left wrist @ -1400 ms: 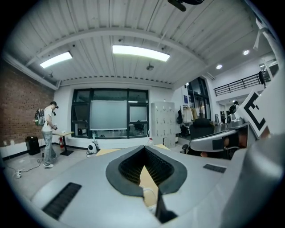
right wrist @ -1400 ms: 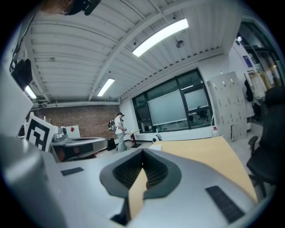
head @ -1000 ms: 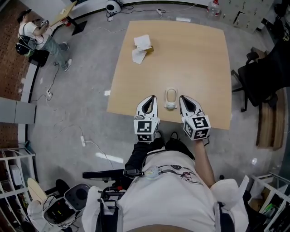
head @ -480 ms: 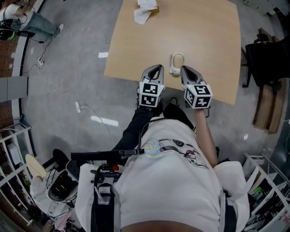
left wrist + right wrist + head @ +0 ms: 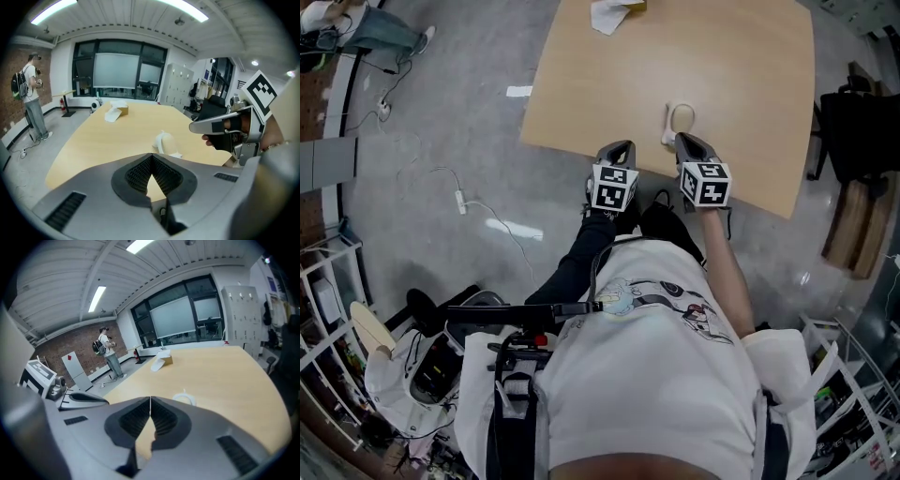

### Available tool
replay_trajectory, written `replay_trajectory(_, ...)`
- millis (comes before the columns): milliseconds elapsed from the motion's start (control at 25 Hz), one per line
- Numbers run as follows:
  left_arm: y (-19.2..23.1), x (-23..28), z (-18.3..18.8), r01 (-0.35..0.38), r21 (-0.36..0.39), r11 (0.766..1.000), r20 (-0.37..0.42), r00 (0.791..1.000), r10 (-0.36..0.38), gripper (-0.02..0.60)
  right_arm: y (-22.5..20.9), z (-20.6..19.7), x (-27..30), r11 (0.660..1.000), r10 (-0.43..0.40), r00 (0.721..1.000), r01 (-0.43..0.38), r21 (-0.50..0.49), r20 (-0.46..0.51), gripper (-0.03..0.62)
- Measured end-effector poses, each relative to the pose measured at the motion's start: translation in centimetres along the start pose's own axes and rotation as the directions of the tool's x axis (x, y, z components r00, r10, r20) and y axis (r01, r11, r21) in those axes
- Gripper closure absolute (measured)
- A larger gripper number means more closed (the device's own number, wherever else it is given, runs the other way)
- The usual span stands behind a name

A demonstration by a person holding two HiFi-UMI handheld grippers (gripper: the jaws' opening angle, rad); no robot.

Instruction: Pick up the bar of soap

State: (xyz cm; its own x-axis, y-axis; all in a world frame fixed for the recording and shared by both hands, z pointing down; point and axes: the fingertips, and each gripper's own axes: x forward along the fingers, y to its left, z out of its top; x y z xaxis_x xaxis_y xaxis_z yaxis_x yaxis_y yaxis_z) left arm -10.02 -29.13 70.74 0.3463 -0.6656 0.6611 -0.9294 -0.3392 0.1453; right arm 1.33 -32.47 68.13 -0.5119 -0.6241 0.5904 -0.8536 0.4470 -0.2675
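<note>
1. The person is holding both grippers side by side over the near edge of the desk (image 5: 600,84), each pointing forward and down.
2. The left gripper (image 5: 621,146) is keeping its jaws closed: in the left gripper view the ribbed pads are meeting at the tips, with nothing between them and only the bare desk top showing through the gap below.
3. The right gripper (image 5: 684,140) is likewise keeping its jaws pressed together and gripping nothing; its own view is showing the tips meeting in a thin line.
4. The bar of soap (image 5: 680,120), a small white rounded piece, is lying on the desk close to the near edge, just beyond the right gripper's tip and to the right of the left gripper. No jaw is touching it, as far as the views show.
5. In the left gripper view the bar of soap is sitting just past the jaws, slightly right of centre, and the right gripper is showing at the right edge, held in a dark-gloved hand (image 5: 224,137).
6. A crumpled white paper (image 5: 607,13) and a small brown box (image 5: 123,110) are lying at the far left end of the desk, well apart from the soap.
7. Another person (image 5: 29,91) is standing on the floor beyond the desk's far left corner.
</note>
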Motion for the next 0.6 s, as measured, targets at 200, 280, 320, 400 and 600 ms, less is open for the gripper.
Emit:
replay_trajectory(200,0.9,1.8,-2.4,0.003,-0.040,0.999,-0.072,0.997,-0.005,0.580,-1.3,-2.0,2.8,1.000,-0.009,0.998,0.010,0.017,-0.063,0.589)
replay_trajectory(280,1.3,2.2,-3.0,-0.002,-0.046,0.999,-0.091,0.996,-0.002,0.580,-2.1,-2.9,3.6,0.999,-0.030,0.996,0.033,0.024,-0.086,0.589)
replay_trajectory(320,1.4,2.2,-3.1,-0.004,-0.049,0.999,-0.098,0.995,-0.001,0.580,-2.5,-3.2,4.0,0.998,-0.046,0.994,0.049,0.029,-0.097,0.589)
replay_trajectory(400,1.6,2.2,-3.1,-0.008,-0.057,0.998,-0.103,0.995,0.002,0.580,-3.6,-3.8,4.6,0.996,-0.079,0.990,0.084,0.041,-0.117,0.572)
replay_trajectory(600,2.7,2.6,-3.4,-0.023,-0.062,0.998,-0.116,0.993,0.016,0.580,-6.1,-5.1,7.1,0.984,-0.152,0.974,0.166,0.072,-0.166,0.431)
